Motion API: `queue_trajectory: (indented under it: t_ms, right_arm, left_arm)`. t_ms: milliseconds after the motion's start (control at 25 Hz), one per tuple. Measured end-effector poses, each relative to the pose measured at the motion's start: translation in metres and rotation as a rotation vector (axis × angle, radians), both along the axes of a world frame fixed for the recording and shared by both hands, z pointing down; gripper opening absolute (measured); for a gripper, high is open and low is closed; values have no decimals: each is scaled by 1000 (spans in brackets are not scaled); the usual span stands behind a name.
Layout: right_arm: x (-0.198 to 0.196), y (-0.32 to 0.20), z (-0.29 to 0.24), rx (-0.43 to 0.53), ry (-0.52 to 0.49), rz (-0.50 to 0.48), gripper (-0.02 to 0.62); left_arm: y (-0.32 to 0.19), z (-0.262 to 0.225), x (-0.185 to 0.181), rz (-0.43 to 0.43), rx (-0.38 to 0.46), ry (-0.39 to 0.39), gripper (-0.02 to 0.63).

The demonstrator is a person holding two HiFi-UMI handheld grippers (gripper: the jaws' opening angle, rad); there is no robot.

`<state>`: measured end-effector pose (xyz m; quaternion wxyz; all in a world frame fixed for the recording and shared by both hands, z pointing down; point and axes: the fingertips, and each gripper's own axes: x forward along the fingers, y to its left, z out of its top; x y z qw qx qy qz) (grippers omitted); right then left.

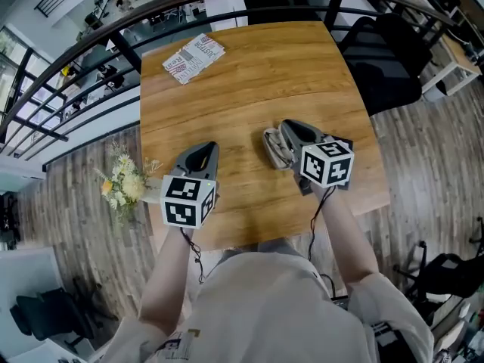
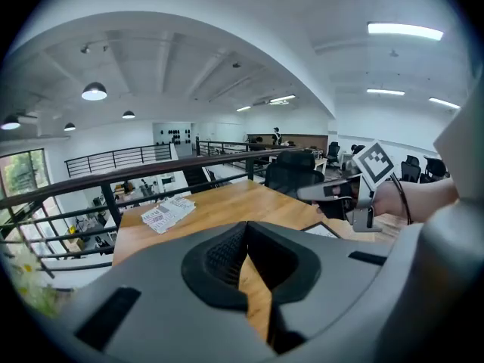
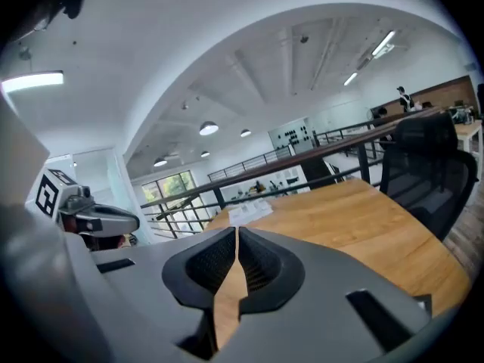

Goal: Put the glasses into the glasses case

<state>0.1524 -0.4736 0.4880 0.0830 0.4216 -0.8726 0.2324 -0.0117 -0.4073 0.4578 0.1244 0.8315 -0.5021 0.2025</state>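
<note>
The case [image 1: 274, 148] lies on the worktop [image 1: 257, 74] at centre frame in the head view, just left of the right gripper [image 1: 289, 128]. It is too small to tell whether the glasses are inside it, and I see them nowhere else. Glasses should be light and fragile, with slick lenses and thin arms. The bridge or a hinge corner looks like the safest place to pinch them, and only gently. The case looks like a stiffer shell.

Both forearms reach forward from the bottom of the frame. The left gripper [image 1: 204, 150] and the right one point away from the person and slightly down. Each has its jaws drawn together on nothing. A leaflet [image 1: 194, 57] lies at the upper left.
</note>
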Motion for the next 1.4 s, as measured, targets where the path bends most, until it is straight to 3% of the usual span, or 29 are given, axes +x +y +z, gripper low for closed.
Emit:
queue_trajectory:
  t_ms: [320, 560, 840, 1040, 1400]
  right_arm:
    - [-19, 51, -133, 303, 8, -33, 26]
    - [-36, 110, -215, 475, -11, -49, 26]
    - [-44, 166, -259, 557, -15, -60, 26]
    - [-45, 189, -255, 614, 109, -58, 26]
    - [-45, 204, -225, 532, 133, -72, 26]
  left_arm:
    - [27, -110, -3, 94, 241, -10, 17]
    - [63, -169, -14, 134, 411, -81, 17]
    - [99, -209, -25, 89, 453, -18, 17]
    - [115, -205, -30, 115, 505, -59, 18]
    - [129, -171, -28, 98, 429, -58, 17]
